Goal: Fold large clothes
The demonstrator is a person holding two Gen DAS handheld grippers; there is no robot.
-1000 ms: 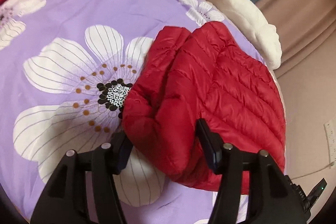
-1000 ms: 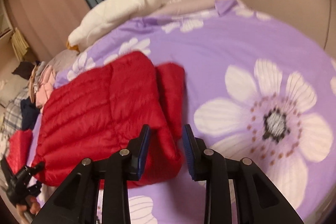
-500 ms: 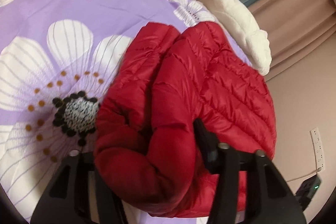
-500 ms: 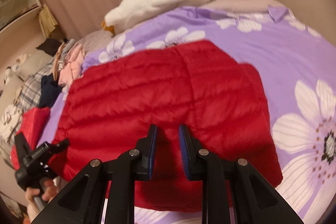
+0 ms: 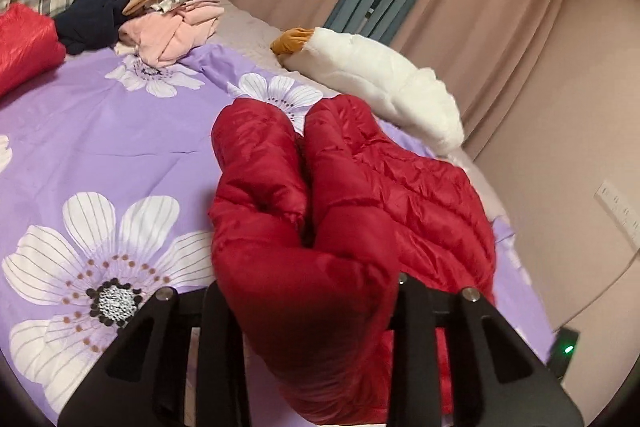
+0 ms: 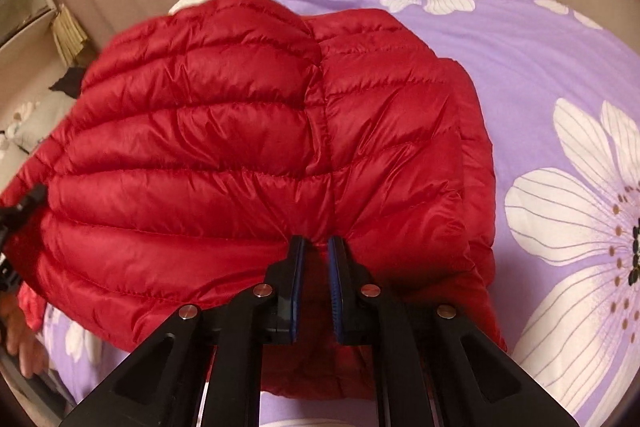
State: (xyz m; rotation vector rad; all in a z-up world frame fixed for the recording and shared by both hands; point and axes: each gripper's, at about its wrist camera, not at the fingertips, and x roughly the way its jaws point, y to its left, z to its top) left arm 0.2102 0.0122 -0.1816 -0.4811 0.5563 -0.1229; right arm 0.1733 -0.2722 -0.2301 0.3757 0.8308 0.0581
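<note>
A red quilted puffer jacket (image 5: 384, 203) lies folded on the purple flowered bedspread (image 5: 100, 147). In the left wrist view a thick bunched fold of it fills the space between my left gripper's (image 5: 308, 291) fingers, which stand wide apart around it; the fingertips are hidden by the fabric. In the right wrist view the jacket (image 6: 240, 131) is lifted and fills the middle. My right gripper (image 6: 316, 243) is shut on the jacket's edge, with the blue pads close together and pinching the red fabric.
A white plush toy (image 5: 384, 83) with an orange beak lies along the bed's far edge by the curtains. A pile of pink, navy and plaid clothes (image 5: 168, 23) and another red garment (image 5: 24, 43) sit at the bed's far left. A wall is at the right.
Both grippers have closed in on the jacket. The right one shut on its edge and lifted it. The jacket's bunched fold now sits between the left fingers and has risen.
</note>
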